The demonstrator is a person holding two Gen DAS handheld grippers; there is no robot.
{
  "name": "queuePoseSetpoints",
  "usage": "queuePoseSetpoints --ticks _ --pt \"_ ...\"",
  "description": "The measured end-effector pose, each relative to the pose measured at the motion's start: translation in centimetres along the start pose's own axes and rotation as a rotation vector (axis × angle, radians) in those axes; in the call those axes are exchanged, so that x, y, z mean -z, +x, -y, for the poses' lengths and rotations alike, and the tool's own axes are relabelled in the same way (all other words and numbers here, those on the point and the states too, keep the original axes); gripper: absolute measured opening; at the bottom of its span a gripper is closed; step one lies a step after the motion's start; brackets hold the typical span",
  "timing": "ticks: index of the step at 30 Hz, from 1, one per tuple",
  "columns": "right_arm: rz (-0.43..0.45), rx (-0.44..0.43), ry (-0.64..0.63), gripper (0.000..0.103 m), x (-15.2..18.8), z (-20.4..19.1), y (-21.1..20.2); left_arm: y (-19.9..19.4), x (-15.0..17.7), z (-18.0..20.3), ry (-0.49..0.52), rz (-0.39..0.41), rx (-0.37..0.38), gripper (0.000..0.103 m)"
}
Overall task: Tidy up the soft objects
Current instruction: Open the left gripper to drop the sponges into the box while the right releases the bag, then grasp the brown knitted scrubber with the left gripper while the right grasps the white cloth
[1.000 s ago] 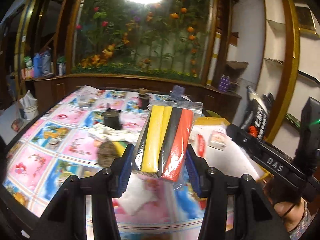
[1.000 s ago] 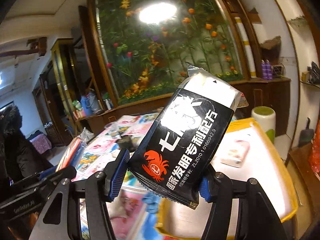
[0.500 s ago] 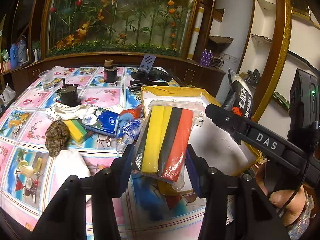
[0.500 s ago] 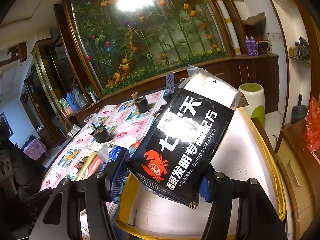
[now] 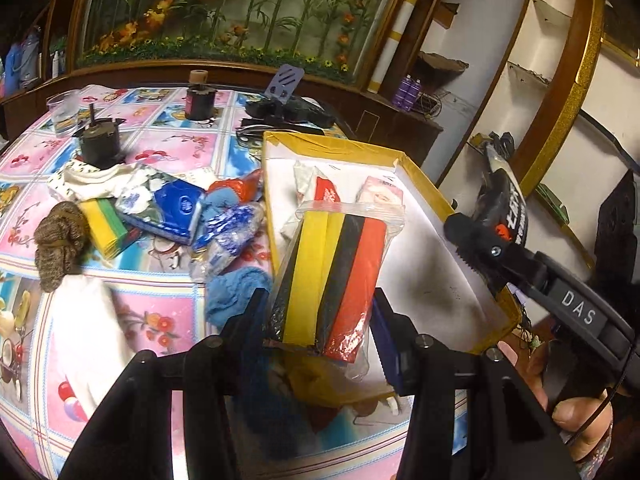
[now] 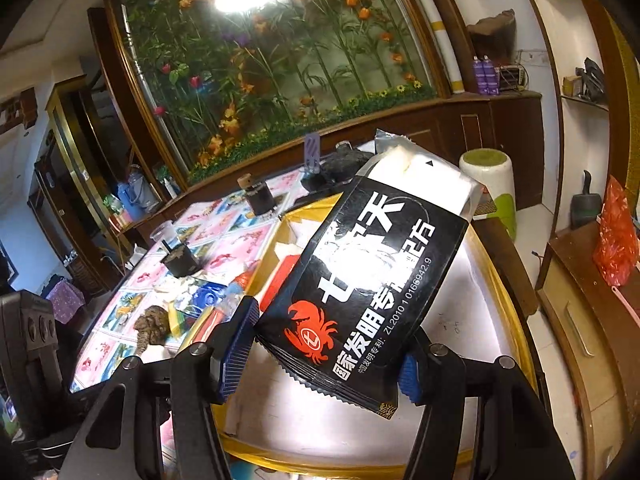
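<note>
A floral-clothed bench [image 5: 168,152] — cluttered — fronts a flower mural [image 6: 272,64]. Left gripper [image 5: 320,320] fingers clamp a sponge pack [image 5: 328,280]; right gripper [image 6: 328,344] fingers clamp a black packet [image 6: 372,280] over the yellow-rimmed box [image 6: 516,320].

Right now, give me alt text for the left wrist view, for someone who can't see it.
The left gripper holds a clear bag of yellow, black and red sponges above a yellow-rimmed box. Beside the box, soft items clutter a floral tablecloth, and the right gripper carries a black packet.
</note>
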State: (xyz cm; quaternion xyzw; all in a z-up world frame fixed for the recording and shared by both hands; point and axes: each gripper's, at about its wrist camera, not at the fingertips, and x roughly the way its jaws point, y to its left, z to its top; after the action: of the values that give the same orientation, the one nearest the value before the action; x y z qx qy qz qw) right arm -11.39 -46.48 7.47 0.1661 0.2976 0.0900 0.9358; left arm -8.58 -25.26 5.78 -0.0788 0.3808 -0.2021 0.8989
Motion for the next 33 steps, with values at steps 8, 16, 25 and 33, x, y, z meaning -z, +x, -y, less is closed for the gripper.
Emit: queuePoseSetpoints --ticks 8,16,25,33 --pt "-0.085 0.024 0.026 0.069 0.3 1.3 1.8 2.0 0.0 1.8 0.047 -0.035 0.008 0.049" --pt "-0.01 0.027 0.029 0.079 -0.1 1.4 0.5 1.2 0.3 1.8 0.078 -0.001 0.016 0.066" --pt "0.084 -0.075 0.007 0.079 -0.8 -1.7 -0.7 -3.9 0.6 -2.0 0.035 0.111 -0.016 0.074" --pt "0.068 -0.175 -0.099 0.079 0.3 -7.1 0.3 -8.5 2.2 -13.0 -0.14 0.215 -0.219 0.079"
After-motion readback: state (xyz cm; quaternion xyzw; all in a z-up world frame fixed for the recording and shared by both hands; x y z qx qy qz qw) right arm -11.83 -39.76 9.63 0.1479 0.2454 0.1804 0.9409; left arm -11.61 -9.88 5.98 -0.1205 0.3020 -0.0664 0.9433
